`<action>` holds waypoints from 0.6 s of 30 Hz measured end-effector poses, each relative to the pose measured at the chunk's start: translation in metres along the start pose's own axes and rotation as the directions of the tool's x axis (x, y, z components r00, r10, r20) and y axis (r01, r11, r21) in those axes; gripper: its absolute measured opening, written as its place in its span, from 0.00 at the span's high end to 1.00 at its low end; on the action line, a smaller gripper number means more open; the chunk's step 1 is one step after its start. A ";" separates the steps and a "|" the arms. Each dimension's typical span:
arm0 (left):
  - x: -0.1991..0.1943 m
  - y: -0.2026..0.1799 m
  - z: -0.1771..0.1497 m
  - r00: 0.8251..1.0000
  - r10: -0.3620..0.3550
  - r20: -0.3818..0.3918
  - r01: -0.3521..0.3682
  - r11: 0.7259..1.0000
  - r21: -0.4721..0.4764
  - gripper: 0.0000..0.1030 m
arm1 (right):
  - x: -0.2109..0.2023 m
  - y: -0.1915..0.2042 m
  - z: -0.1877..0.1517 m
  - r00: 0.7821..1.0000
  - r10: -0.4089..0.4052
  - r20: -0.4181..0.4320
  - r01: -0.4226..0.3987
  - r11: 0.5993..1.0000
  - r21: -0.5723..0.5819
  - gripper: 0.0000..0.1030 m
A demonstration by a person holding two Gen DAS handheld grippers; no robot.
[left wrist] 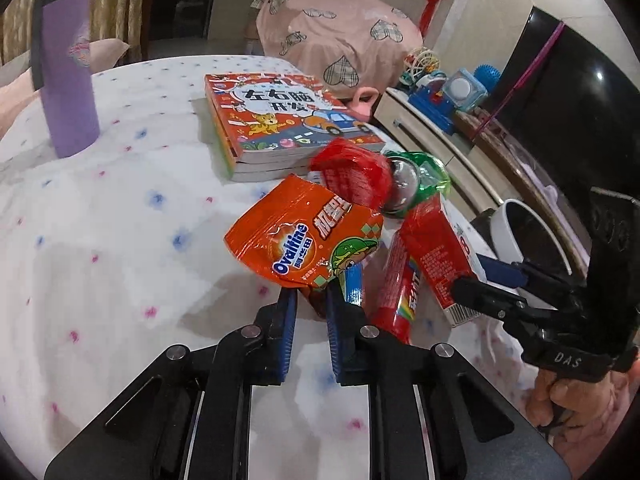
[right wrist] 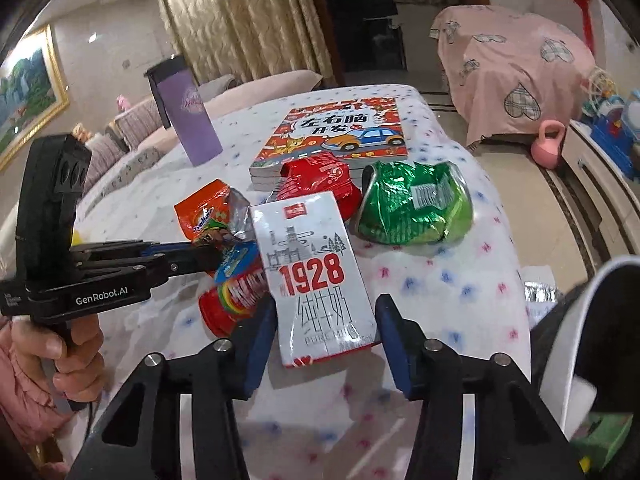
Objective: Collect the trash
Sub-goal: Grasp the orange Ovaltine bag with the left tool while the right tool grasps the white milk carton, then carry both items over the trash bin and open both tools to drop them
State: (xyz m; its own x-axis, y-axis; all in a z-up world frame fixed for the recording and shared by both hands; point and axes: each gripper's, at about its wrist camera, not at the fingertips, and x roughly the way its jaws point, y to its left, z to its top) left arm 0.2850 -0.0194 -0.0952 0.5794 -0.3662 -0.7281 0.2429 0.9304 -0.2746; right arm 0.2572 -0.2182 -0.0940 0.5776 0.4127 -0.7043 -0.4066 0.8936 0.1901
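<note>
The left gripper is clamped on a crinkled orange foil snack wrapper. The white rectangular milk carton, long axis pointing away, is straddled by the right gripper, its pads apart.

Both tongs are built of matte black plastic links joined by round silver pins, each finger faced with a blue pad. The left tongs show pale slots between the black rails of the base. Seen from the right wrist view, their black body carries white "GenRobot.AI" lettering and a tall black block with oval recesses on top. The right tongs bear white letters reading "DAS" in the left wrist view. A pink sleeve covers the left wrist.
</note>
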 end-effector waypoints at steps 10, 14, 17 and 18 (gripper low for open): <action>-0.043 -0.007 -0.031 0.999 -0.047 0.025 0.048 0.998 -0.027 0.88 | -0.043 0.004 -0.034 0.997 0.039 0.059 -0.046 0.991 0.122 0.53; -0.051 -0.012 -0.038 0.998 -0.058 0.023 0.058 0.998 -0.022 0.87 | -0.049 0.008 -0.042 0.999 0.009 0.032 -0.012 0.992 0.122 0.53; -0.056 -0.014 -0.041 0.998 -0.060 0.026 0.061 0.998 -0.020 0.88 | -0.042 0.009 -0.044 1.000 -0.006 -0.005 0.007 0.994 0.113 0.53; -0.057 -0.015 -0.042 0.998 -0.062 0.026 0.062 0.998 -0.022 0.88 | -0.039 0.009 -0.045 1.000 -0.004 -0.015 0.006 0.993 0.116 0.53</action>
State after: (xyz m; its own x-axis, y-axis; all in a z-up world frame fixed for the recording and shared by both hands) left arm 0.2154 -0.0117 -0.0755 0.5833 -0.4231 -0.6933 0.2612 0.9060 -0.3332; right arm 0.1996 -0.2343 -0.0954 0.5690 0.4063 -0.7149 -0.3185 0.9104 0.2640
